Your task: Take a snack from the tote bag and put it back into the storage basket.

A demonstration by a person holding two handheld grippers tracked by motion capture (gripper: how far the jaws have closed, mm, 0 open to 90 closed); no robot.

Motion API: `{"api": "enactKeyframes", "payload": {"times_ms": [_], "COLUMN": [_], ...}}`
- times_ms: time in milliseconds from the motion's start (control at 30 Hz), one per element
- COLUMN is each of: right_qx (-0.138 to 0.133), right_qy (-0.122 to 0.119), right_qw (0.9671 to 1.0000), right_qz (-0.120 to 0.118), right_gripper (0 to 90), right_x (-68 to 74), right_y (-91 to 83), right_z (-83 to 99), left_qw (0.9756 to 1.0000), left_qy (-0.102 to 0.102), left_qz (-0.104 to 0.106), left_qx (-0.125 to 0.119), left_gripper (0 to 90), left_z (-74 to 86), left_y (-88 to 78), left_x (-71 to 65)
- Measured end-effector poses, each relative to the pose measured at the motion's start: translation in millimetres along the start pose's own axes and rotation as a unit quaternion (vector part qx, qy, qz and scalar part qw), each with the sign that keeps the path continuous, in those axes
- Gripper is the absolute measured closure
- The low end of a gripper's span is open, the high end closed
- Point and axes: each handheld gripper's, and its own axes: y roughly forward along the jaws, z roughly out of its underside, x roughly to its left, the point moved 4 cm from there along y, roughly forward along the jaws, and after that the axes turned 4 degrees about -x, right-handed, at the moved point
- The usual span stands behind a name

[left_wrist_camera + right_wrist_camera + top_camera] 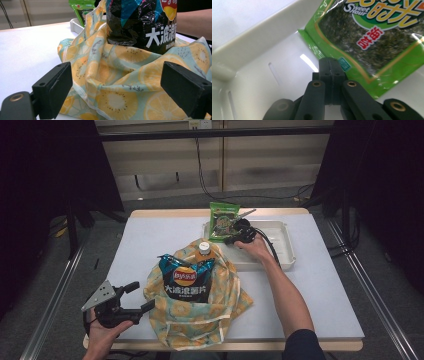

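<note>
1. The left gripper (pixel 131 301) waits with jaws spread and nothing in them, the soft fruit-print cloth bag (pixel 117 82) just ahead of them on the tabletop (pixel 150 237)
2. The right gripper (pixel 332 65) has its jaws clenched on the green seaweed packet (pixel 372 37) at its lower edge, inside the white tray (pixel 262 40)
3. The packet looks light, crinkly and slippery; its sealed edge seems the safest hold

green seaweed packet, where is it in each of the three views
High view: green seaweed packet stands far centre, at the white tray's left end, by the right gripper.
Left gripper view: top edge, left of centre, behind the fruit-print bag.
Right gripper view: upper right, its edge pinched in the shut jaws.
Shared landmark: the white tray.
</note>
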Motion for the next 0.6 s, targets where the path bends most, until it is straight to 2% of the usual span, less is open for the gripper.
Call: {"api": "enactKeyframes", "payload": {"times_ms": [167, 300, 467, 533, 600], "right_qx": [-0.008, -0.026, -0.031, -0.04, -0.041], "right_qy": [-0.002, 0.013, 0.011, 0.012, 0.011], "right_qw": [0.9999, 0.9994, 0.9989, 0.9982, 0.9981], "right_qz": [0.008, 0.02, 0.034, 0.043, 0.044], "right_gripper": [90.0, 90.0, 90.0, 87.0, 85.5], "right_x": [0.5, -1.3, -0.8, -1.8, -2.3], "right_y": [8.2, 14.7, 19.2, 21.1, 21.5], "right_z": [-6.1, -8.9, -12.2, -12.4, -13.1], "left_qw": [1.0, 1.0, 1.0, 0.9999, 0.9998], "left_qy": [0.001, 0.002, 0.004, -0.003, 0.002], "left_qz": [-0.003, 0.001, 0.006, 0.013, 0.016], "left_qx": [0.0, 0.004, 0.005, 0.007, 0.01], "left_gripper": [10.6, 11.2, 11.1, 11.1, 11.1], "left_z": [0.0, 1.0, 0.9, 1.8, 2.0], "left_y": [0.4, 0.7, 3.1, 4.7, 5.7], "left_x": [-0.2, -1.2, -2.7, -4.4, -6.7]}}
